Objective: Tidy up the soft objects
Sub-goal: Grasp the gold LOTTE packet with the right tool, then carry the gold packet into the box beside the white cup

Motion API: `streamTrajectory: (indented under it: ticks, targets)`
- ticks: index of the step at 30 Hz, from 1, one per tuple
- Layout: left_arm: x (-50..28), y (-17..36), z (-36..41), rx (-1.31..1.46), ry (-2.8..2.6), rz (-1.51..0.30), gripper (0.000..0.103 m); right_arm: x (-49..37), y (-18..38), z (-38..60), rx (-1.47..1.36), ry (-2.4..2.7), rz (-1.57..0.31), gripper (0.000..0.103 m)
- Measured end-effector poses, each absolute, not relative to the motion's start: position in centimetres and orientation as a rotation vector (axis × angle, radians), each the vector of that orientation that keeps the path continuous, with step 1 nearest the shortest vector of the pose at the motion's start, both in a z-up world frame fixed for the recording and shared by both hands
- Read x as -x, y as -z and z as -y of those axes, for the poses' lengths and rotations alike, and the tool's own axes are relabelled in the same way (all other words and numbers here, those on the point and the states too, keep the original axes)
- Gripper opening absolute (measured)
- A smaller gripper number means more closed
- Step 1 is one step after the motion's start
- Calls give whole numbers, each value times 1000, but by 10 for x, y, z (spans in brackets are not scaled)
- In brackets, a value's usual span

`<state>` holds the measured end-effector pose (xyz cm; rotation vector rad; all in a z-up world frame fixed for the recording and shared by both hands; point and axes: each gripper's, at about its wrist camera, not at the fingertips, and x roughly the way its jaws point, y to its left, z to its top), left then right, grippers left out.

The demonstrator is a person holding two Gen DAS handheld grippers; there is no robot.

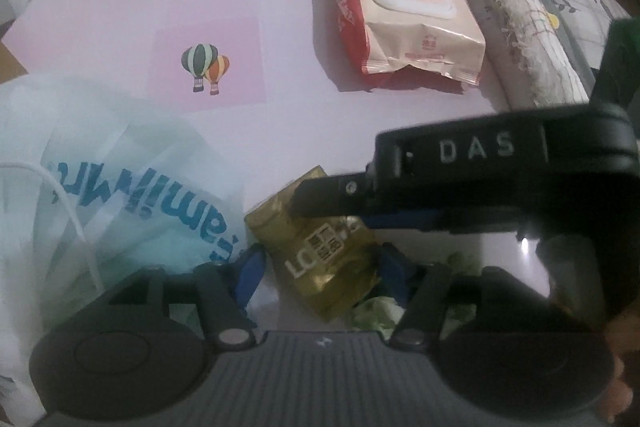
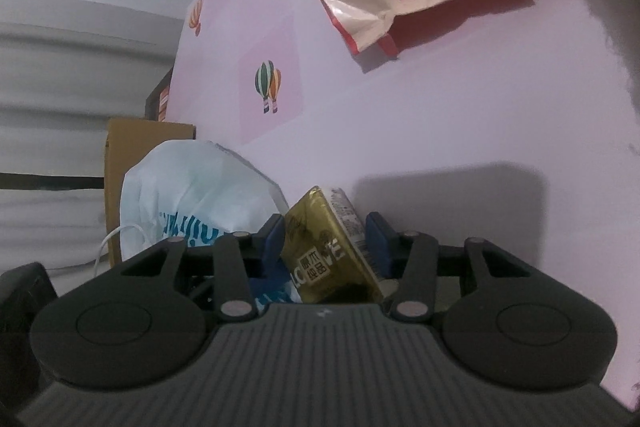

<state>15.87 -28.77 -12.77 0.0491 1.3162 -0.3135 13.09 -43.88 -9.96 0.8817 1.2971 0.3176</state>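
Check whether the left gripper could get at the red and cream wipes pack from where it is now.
Probably yes. The wipes pack lies alone on the pink table, with bare surface between it and the left gripper. But the gold packet sits between its jaws, and the right gripper crosses just ahead.

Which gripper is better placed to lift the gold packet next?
Right. In its own view the right gripper has a blue pad on each side of the gold packet, apparently gripping it. The left gripper also straddles the packet, but its pads look apart from it.
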Motion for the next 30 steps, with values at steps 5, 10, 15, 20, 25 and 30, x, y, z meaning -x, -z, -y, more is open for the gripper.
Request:
streamTrajectory:
  ticks: [5,10,15,20,25,30]
  targets:
    - [-156,123,287,-29,316,-1302,64,-124,101,437,-873,-331,-1313,36]
    - [-145,111,287,-27,343,-1290,64,-107,96,444,-909,-313,-1296,33]
    - [-135,85,284,-6,368,-1256,64,-90,76,450,-932,-297,-1253,33]
    - [-122,45,274,-3,376,-1204,63,-77,39,447,-926,-293,-1194,33]
    - [-106,7,244,2,350,-1142,63,-68,-2,427,-917,-321,-1140,33]
    - [-92,-19,187,16,280,-1117,63,-70,-30,374,-893,-389,-1141,33]
